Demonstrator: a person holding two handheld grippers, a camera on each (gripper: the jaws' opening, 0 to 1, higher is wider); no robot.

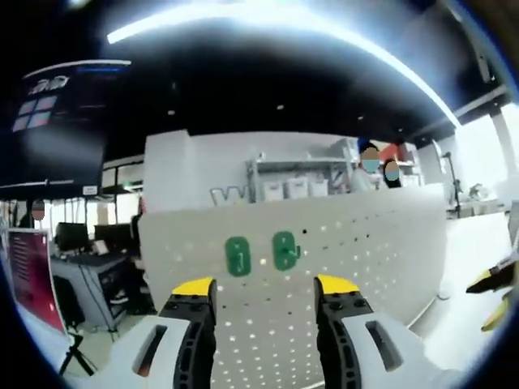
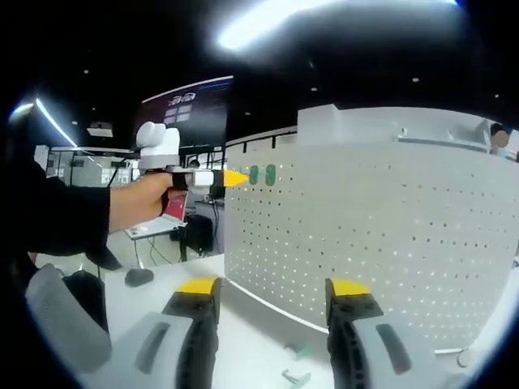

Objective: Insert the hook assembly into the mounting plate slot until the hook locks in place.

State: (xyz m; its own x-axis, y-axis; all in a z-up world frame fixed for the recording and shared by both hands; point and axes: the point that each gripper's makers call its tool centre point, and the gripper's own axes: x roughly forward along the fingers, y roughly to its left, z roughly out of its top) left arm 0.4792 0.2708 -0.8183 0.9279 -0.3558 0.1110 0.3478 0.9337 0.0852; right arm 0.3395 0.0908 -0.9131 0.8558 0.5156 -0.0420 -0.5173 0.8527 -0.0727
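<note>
Pegboard [image 1: 349, 267], white and perforated, stands upright on a white tabletop [image 2: 251, 340]. Two green hook pieces hang on its face, side by side near the upper edge: left green hook [image 1: 238, 256] and right green hook [image 1: 285, 250], close together but apart.

Left hand-held gripper [image 1: 263, 285]: jaws spread, yellow tips level with the pegboard just below the green pieces, nothing between them. From the right gripper view the same tool [image 2: 231, 177] is held by a person's hand [image 2: 144, 200], dark sleeve behind, yellow tip just beside the two green pieces [image 2: 261, 174].

Right hand-held gripper [image 2: 274, 287]: jaws spread, empty, over the tabletop in front of the pegboard's lower edge. Small greenish parts [image 2: 296, 377] lie on the tabletop between its jaws; too small to tell their form.
</note>
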